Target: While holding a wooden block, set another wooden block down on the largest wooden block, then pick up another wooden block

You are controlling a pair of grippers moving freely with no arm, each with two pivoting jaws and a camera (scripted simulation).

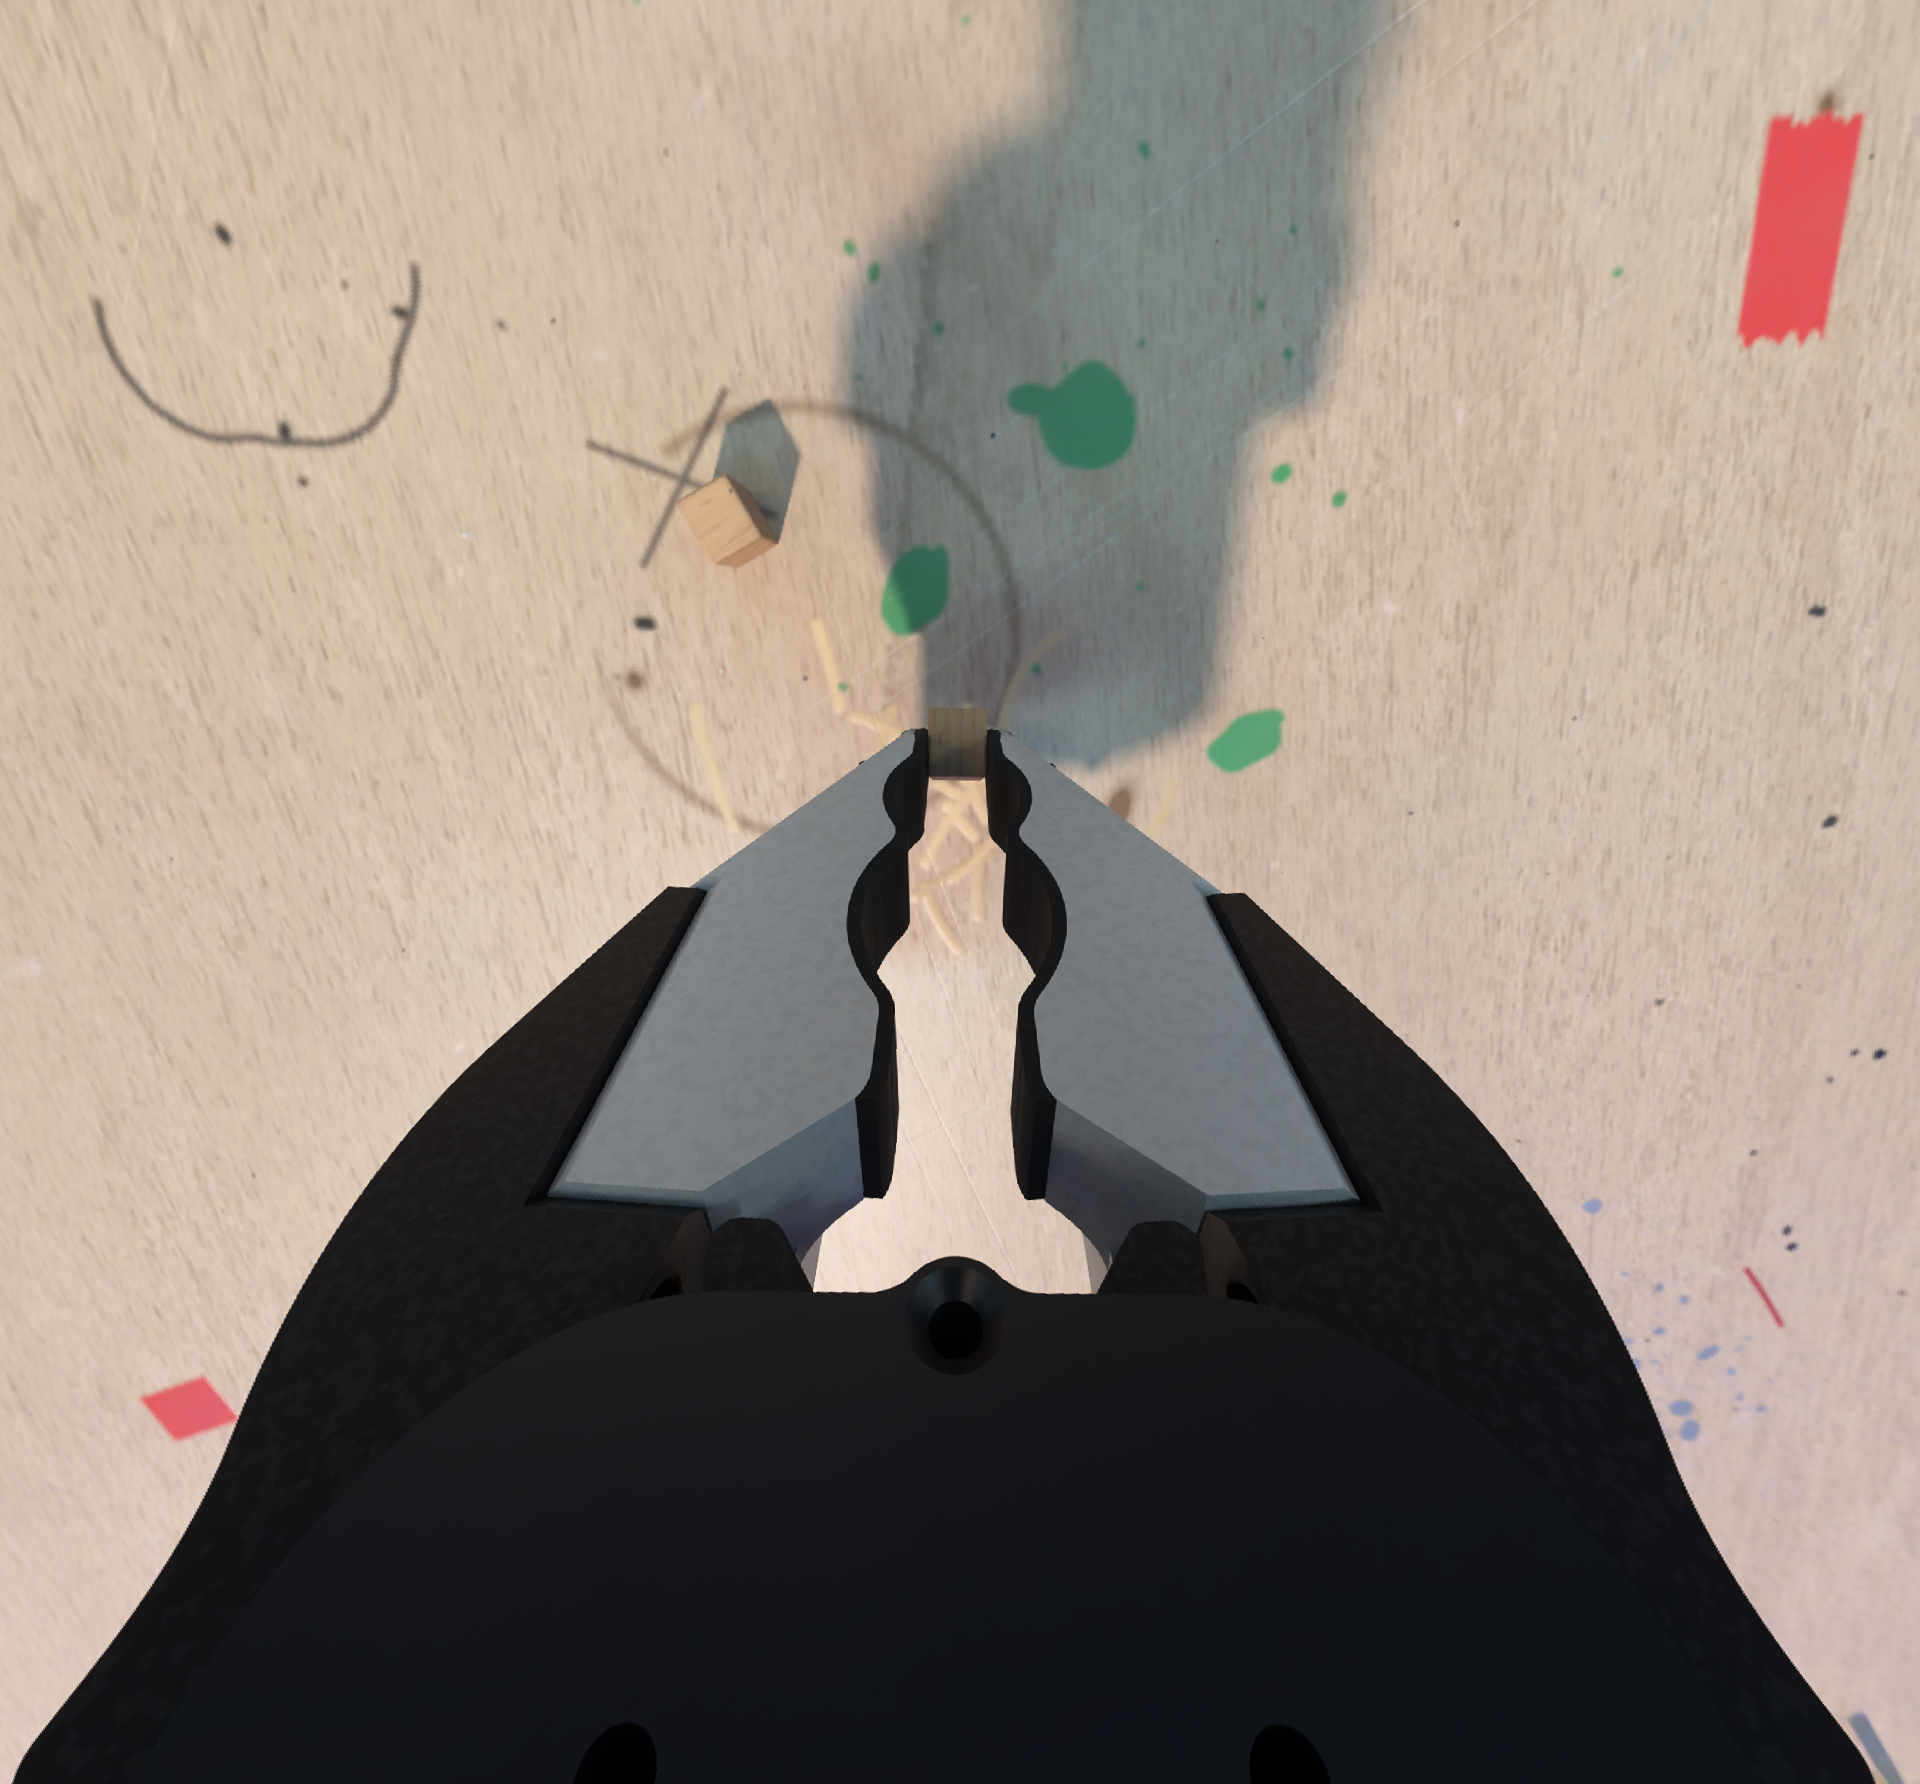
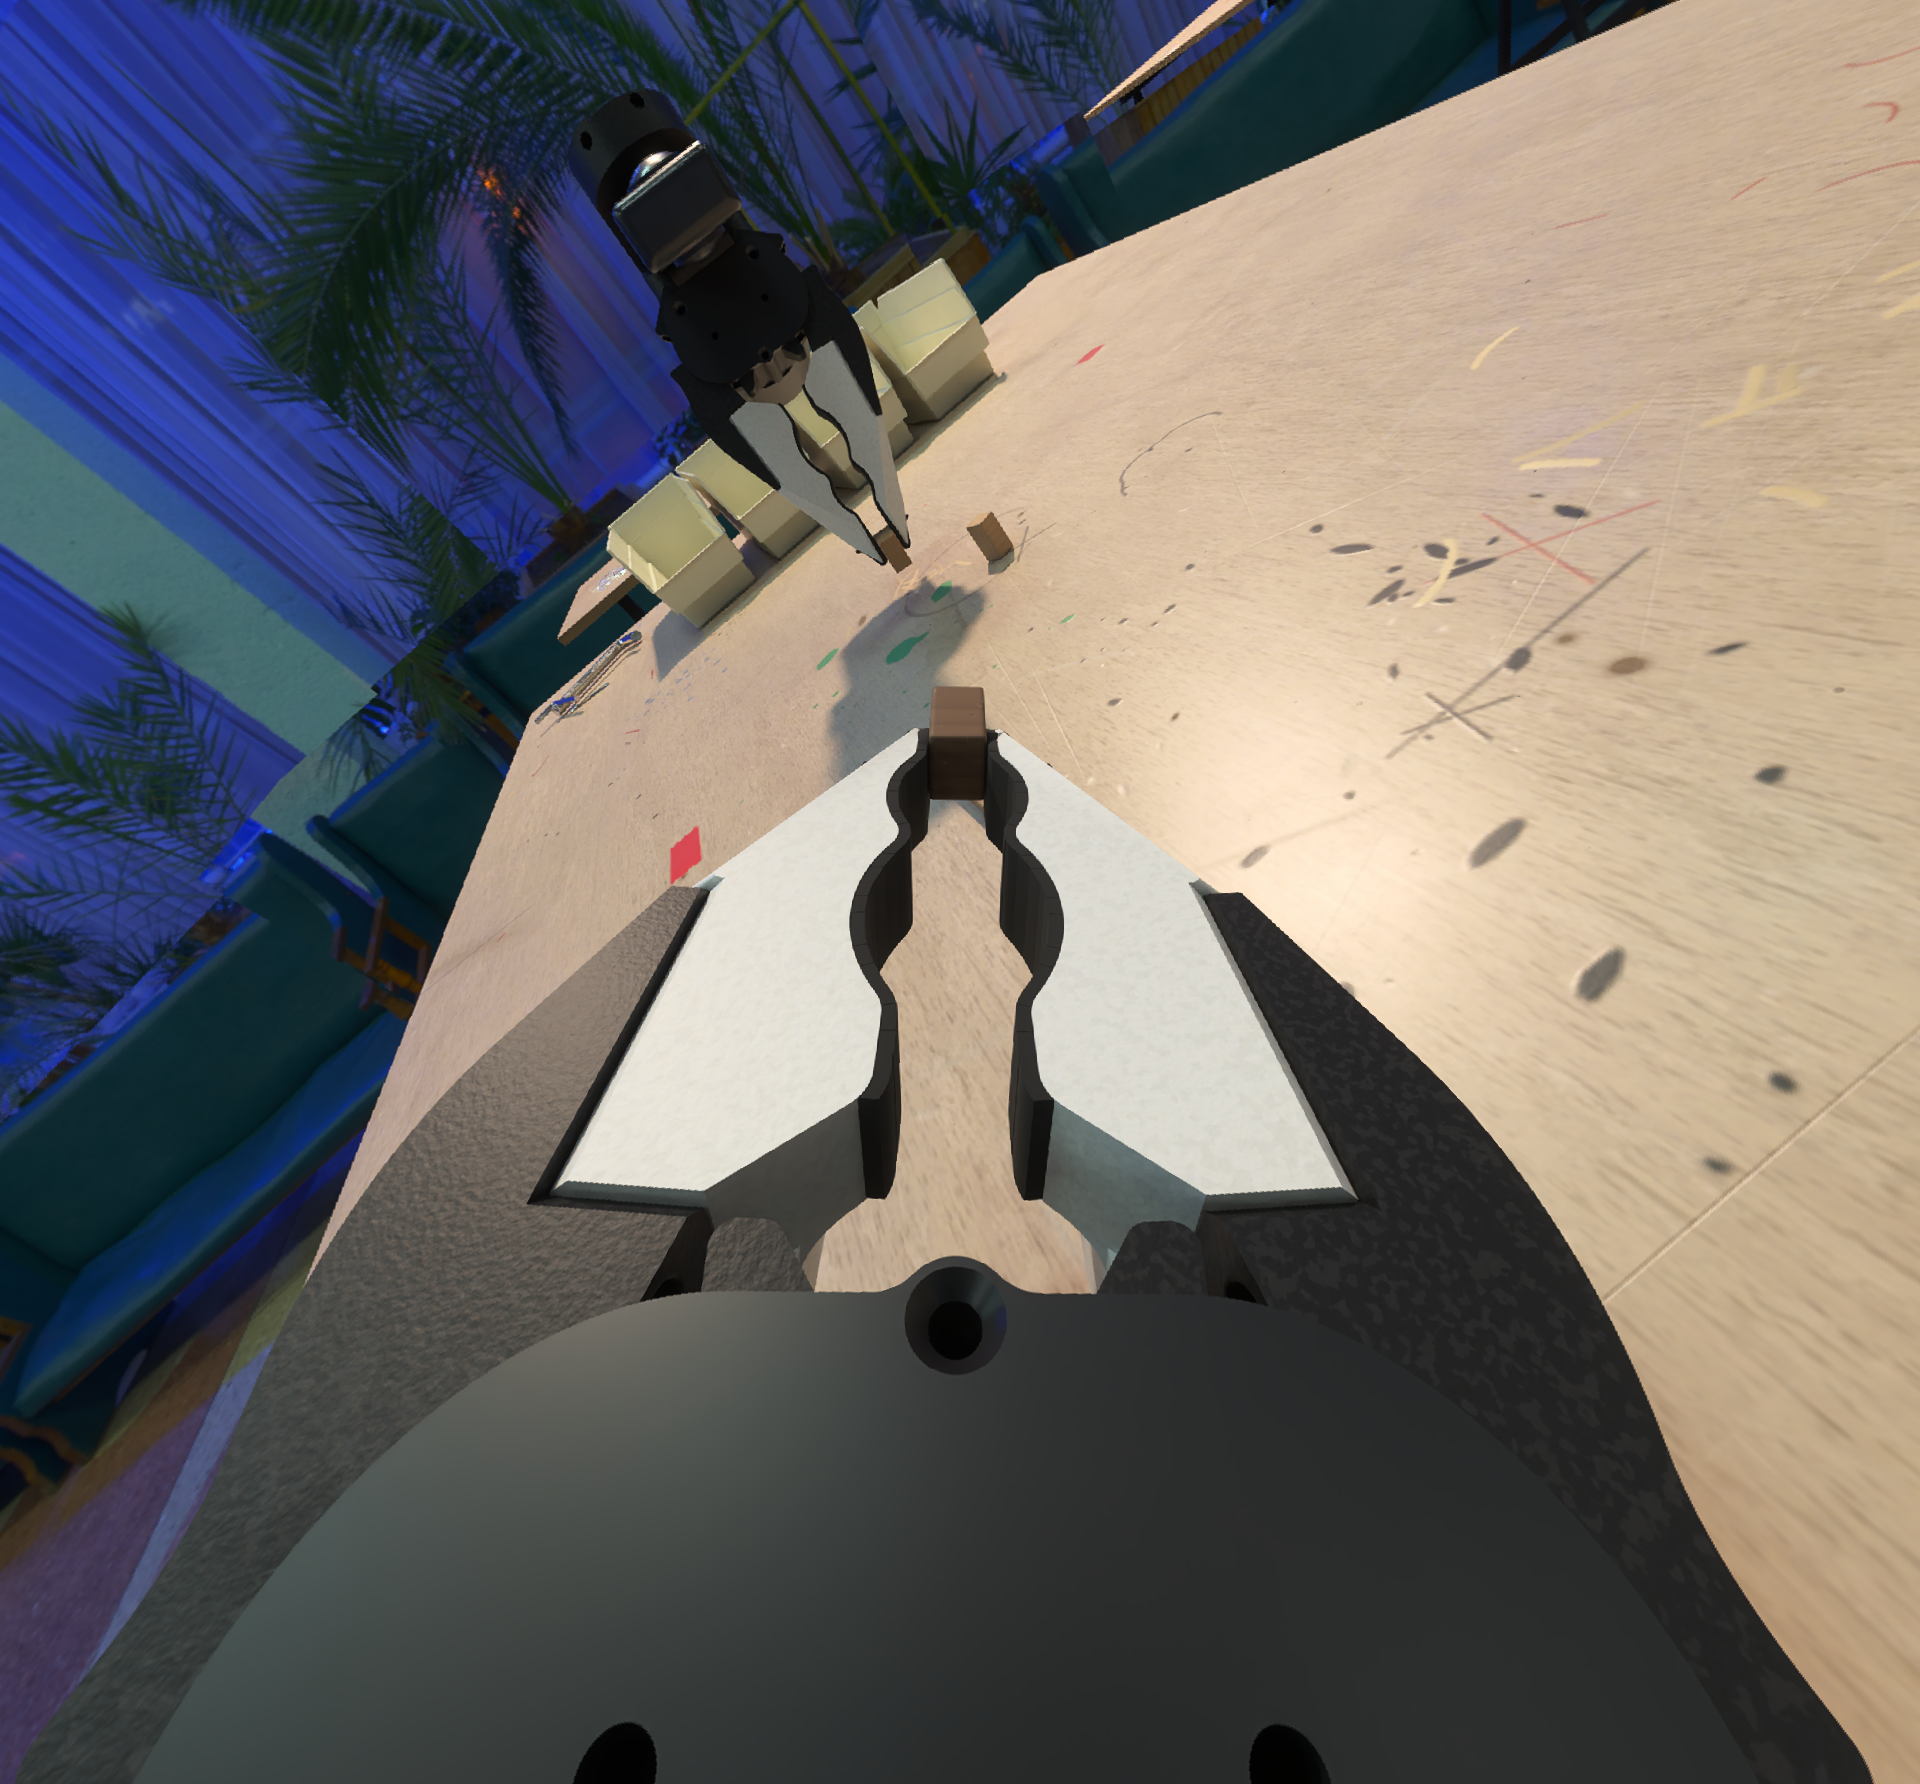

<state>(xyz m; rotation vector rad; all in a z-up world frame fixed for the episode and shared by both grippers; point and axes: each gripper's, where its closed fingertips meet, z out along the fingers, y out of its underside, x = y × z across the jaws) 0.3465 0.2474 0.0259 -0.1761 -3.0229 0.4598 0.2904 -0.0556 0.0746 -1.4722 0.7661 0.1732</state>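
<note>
My left gripper (image 1: 957, 747) points down at the table and is shut on a small wooden block (image 1: 956, 743) held above the surface. A larger light wooden block (image 1: 729, 521) lies on the table ahead and to the left of it. My right gripper (image 2: 957, 747) is shut on a small dark-brown wooden block (image 2: 957, 742) held over the table. In the right wrist view the left gripper (image 2: 891, 552) shows farther off, with its block (image 2: 896, 554) at the tips, and the loose block (image 2: 989, 534) lies on the table just right of it.
The wooden table (image 1: 1455, 799) carries green paint blots (image 1: 1081, 415), pencil marks and red tape (image 1: 1800, 230). In the right wrist view several pale boxes (image 2: 925, 337) stand along the far table edge, and a wrench (image 2: 587, 680) lies near the left edge.
</note>
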